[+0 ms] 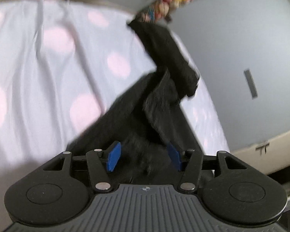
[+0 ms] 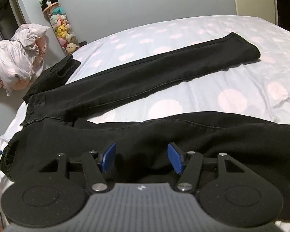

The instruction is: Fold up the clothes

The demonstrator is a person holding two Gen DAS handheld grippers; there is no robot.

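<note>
A pair of black jeans (image 2: 145,77) lies spread on the bed, one leg stretched toward the far right, the other leg (image 2: 183,135) across the near side under my right gripper. My right gripper (image 2: 142,158) is open, its blue pads on either side of that near black cloth. In the left wrist view, black cloth (image 1: 145,116) rises in a fold in front of my left gripper (image 1: 144,157), which is open with cloth between its blue pads. That view is blurred. A folded black garment (image 2: 56,73) lies at the bed's far left corner.
The bed has a white sheet with pink dots (image 2: 232,96). A crumpled pink-white quilt (image 2: 15,61) lies on the floor at left. A tall tube of plush toys (image 2: 61,29) leans against the grey wall (image 2: 145,3). A bed edge and wall show at right in the left wrist view (image 1: 241,38).
</note>
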